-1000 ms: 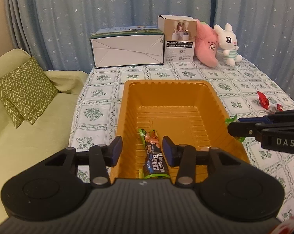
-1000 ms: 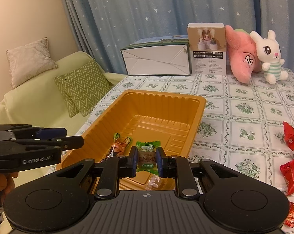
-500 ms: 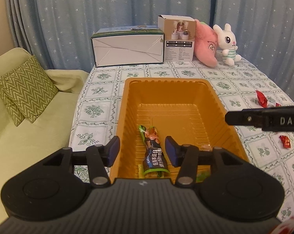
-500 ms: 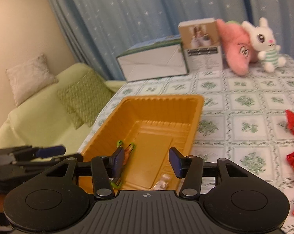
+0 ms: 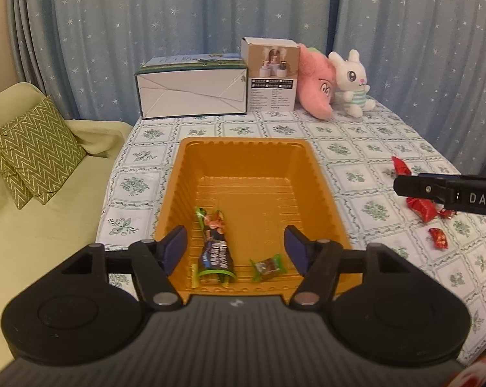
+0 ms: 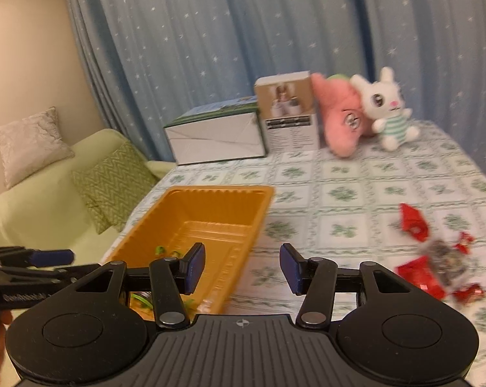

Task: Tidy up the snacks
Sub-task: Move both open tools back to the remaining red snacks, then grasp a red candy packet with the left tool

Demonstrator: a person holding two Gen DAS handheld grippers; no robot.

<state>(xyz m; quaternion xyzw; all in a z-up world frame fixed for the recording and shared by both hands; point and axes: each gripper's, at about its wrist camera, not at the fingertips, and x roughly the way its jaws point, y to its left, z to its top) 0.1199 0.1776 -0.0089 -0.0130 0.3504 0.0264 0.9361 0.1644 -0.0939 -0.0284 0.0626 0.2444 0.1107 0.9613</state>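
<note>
Orange tray (image 5: 310, 174) sat on table (image 5: 356, 158). Left view alone showed dark snack bar (image 5: 215, 251) and green-wrapped candy (image 5: 268, 266) inside. Right view, blurred, showed red snacks (image 6: 420, 274) on cloth. Left gripper (image 5: 236, 250) jaws opening, nothing gripped; right gripper (image 6: 241, 267) spread, empty.

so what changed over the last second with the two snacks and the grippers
Both let go. The left hand-held gripper, jaws opening, has released the dark bar snack, which lies in the orange tray. The right hand-held gripper dropped the green-wrapped candy into the tray and swung right toward the red snacks on the table, with nothing between its jaws. Tray, boxes and plush toys stayed put.
</note>
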